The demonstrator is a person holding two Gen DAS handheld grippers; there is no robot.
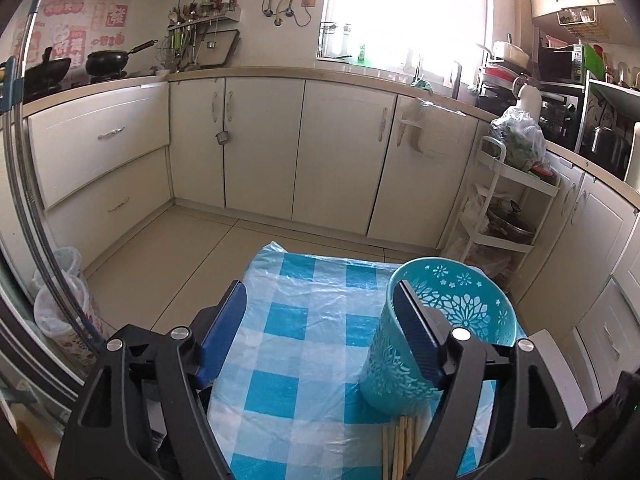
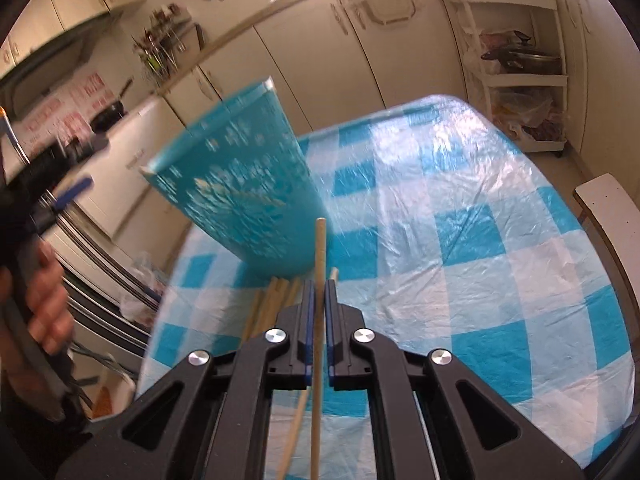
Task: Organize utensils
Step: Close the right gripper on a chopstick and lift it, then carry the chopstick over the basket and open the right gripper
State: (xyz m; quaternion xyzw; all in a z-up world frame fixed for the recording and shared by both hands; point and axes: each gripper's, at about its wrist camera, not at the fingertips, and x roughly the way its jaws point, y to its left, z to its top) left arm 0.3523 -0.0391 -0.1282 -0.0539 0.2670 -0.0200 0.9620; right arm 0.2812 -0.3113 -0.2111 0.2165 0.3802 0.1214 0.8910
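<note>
Tablecloth (image 2: 460, 240), blue-checked under clear plastic, filled my view. On it the teal perforated holder (image 1: 448, 320) stood upright at two o'clock from my left gripper (image 1: 320, 332), whose jaws gaped wide with nothing between them, one blue pad just beside the holder's rim, likely to steady it. Loose chopsticks (image 1: 400, 444) lay bundled at the holder's foot at six o'clock. My right gripper (image 2: 319, 312) pinched a single chopstick (image 2: 320, 252), its tip aimed at twelve o'clock toward the holder.

I see red-and-white stickers (image 1: 72, 36) with Chinese characters on the wall behind my stove, but I can't read any of them
</note>
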